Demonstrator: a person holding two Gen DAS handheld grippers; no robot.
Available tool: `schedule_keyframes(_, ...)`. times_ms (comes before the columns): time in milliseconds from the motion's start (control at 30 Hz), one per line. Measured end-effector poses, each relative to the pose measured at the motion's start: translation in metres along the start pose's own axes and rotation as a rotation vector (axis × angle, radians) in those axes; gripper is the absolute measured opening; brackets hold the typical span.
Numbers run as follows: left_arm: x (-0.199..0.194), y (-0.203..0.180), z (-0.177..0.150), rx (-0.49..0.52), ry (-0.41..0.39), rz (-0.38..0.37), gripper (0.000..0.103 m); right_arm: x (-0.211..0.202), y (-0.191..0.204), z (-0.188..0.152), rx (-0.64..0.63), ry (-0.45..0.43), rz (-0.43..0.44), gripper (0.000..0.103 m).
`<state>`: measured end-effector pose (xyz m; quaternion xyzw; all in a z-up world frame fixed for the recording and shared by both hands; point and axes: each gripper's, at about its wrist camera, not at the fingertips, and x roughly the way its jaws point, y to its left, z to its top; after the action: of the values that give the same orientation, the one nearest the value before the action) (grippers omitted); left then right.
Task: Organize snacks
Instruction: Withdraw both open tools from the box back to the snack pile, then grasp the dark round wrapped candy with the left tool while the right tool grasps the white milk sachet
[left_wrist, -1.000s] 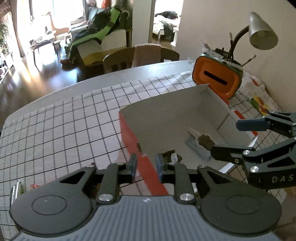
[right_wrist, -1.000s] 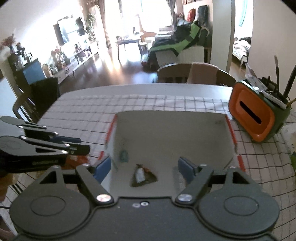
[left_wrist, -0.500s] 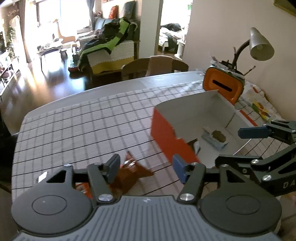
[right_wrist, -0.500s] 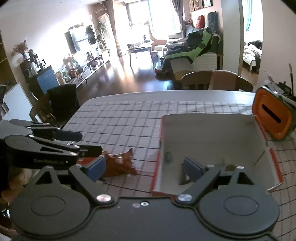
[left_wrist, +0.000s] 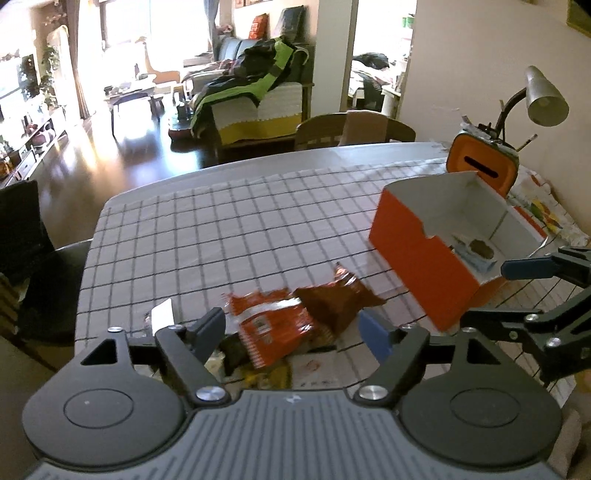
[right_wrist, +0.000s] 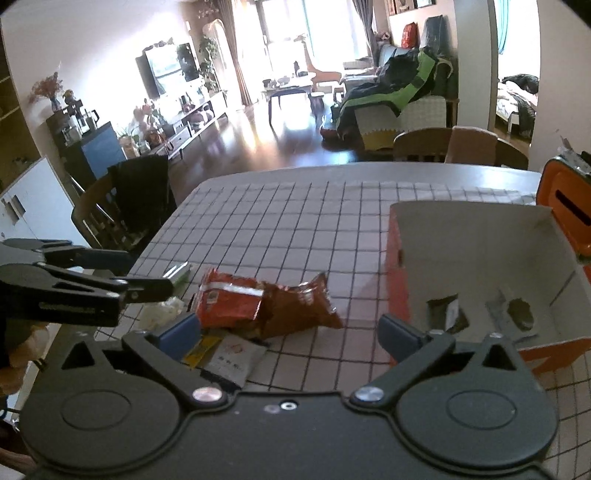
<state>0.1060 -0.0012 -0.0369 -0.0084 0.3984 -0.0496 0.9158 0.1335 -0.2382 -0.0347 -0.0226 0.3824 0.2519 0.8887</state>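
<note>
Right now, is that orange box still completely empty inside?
No, the right wrist view shows the orange box already holding a few small snack packets on its white floor.

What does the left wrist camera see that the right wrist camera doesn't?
Only the left wrist view shows the grey gooseneck desk lamp by the wall. Only the right wrist view shows the black wall television and the white flat sachet with red print near the table's edge. Both show the orange cardboard box with white inside, the orange striped snack packet, the brown crinkled snack bag, and both open grippers, left gripper and right gripper.
</note>
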Motion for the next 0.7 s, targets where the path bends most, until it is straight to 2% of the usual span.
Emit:
schedule_keyframes(167,-0.003,0.023,-0.02,-0.027,0.011,-0.004,0.087,0.018,0.02,-0.01,-0.005,0.038,-0.023,0.103)
schedule_keyframes(433,0.007,0.051,-0.054,-0.034,0.056,0.0,0.087,0.046,0.04,-0.023,-0.002,0.089,-0.015,0.103)
schedule_keyframes(700,0.024,0.06,-0.08,0.0,0.135,-0.01,0.087,0.084,0.058,-0.032,-0.047,0.148,-0.045,0.103)
